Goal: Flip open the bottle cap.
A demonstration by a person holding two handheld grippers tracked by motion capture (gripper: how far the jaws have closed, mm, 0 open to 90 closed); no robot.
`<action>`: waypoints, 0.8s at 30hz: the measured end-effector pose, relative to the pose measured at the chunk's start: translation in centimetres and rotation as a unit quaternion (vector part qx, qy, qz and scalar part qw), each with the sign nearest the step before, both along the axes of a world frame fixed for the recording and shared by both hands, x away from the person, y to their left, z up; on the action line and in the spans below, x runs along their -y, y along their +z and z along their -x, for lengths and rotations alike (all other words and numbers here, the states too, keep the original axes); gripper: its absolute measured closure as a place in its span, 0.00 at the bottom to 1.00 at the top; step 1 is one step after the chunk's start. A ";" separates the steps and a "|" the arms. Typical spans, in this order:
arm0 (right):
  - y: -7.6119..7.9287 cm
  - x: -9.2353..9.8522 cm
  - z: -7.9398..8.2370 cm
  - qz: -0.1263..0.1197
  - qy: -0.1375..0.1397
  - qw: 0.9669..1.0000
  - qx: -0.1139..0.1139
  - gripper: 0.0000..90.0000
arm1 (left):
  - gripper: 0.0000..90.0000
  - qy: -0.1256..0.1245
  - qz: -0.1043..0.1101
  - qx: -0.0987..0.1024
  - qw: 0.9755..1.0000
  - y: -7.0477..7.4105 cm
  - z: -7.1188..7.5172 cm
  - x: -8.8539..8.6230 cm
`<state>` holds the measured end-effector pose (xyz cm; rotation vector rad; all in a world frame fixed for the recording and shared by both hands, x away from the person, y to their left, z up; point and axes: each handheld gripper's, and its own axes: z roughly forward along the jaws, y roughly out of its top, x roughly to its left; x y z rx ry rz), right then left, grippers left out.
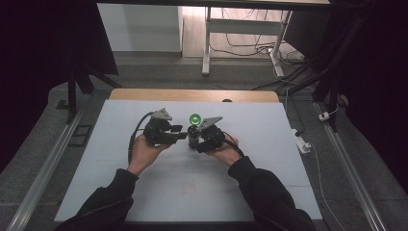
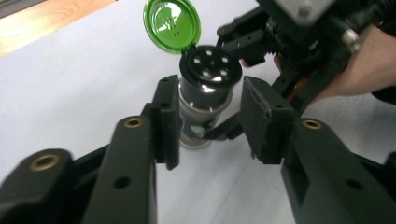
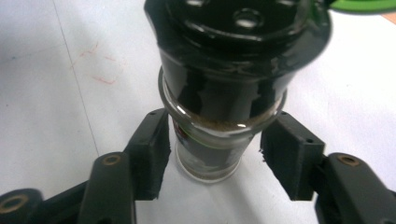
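So the spice jar (image 1: pixel 194 132) is standing upright about mid-tabletop, a bit toward the far edge, with its green flip lid (image 2: pixel 172 24) swung open and the black shaker top (image 2: pixel 210 64) with its holes showing. Both claws sit around it but neither one is pinching – the left claw (image 2: pixel 208 122) has its pads spread on either side of the neck with gaps you can see, and the right claw (image 3: pixel 212 156) is spread around the lower glass part, pads just clear of it

If the idea is letting go cleanly, I'd say open both sides evenly and back straight out along the jaws – a pad that drags on the glass could tip a tall narrow jar like that. Watch the open lid too, it sticks out to one side

The tabletop (image 1: pixel 269 144) is plain white with a wooden strip (image 1: pixel 192 95) along the far edge and faint red scribbles (image 3: pixel 100 65). Room's dim, grey floor, white table legs (image 1: pixel 207 43) and loose cables (image 1: pixel 250 48) at the back
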<state>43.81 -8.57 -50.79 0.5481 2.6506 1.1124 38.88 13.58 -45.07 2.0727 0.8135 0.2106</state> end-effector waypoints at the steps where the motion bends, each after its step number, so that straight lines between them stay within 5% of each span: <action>1: 0.1 0.1 0.1 -0.002 -0.003 1.000 -0.003 0.43 | 0.61 -0.003 0.000 -0.001 1.000 0.0 0.3 -0.2; 12: 1.2 0.5 1.6 -0.019 -0.016 1.000 -0.008 0.30 | 0.38 -0.001 0.011 -0.014 1.000 0.1 2.1 -1.4; 24: 1.6 1.5 3.1 -0.014 -0.032 0.999 -0.039 0.14 | 0.14 -0.002 0.007 -0.041 0.999 -0.9 4.3 -2.1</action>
